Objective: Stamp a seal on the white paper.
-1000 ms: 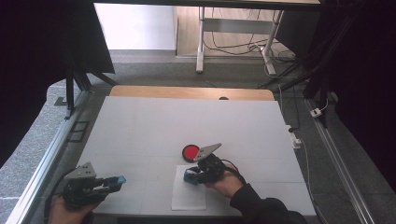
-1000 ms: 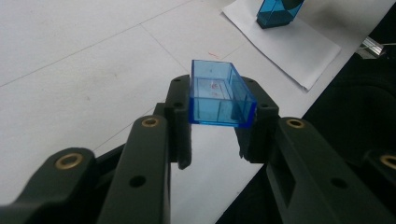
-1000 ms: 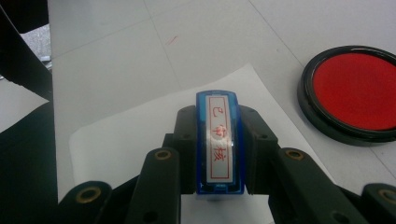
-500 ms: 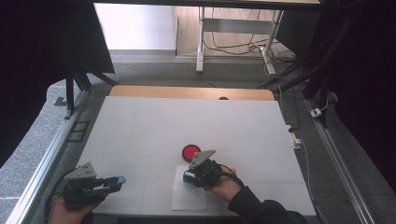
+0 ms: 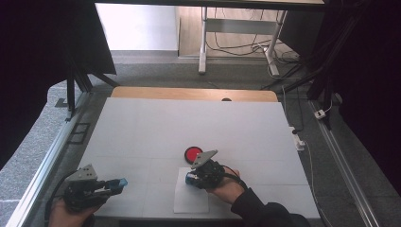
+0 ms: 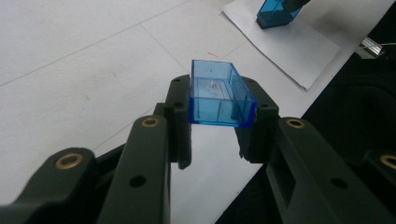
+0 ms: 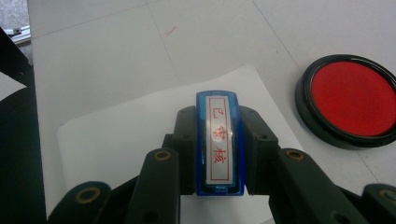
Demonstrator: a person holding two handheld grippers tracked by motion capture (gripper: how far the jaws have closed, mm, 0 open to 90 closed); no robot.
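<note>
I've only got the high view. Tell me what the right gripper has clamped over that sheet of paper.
Observer: A blue stamp, its face with red characters turned toward the right gripper view's camera.
Operator: Report the red disc beside it.
Observer: An open ink pad with a black rim, clear of the paper.
Operator: Now the left gripper.
Observer: The left gripper is shut on a clear blue cap, hollow side up, held above the table.
</note>
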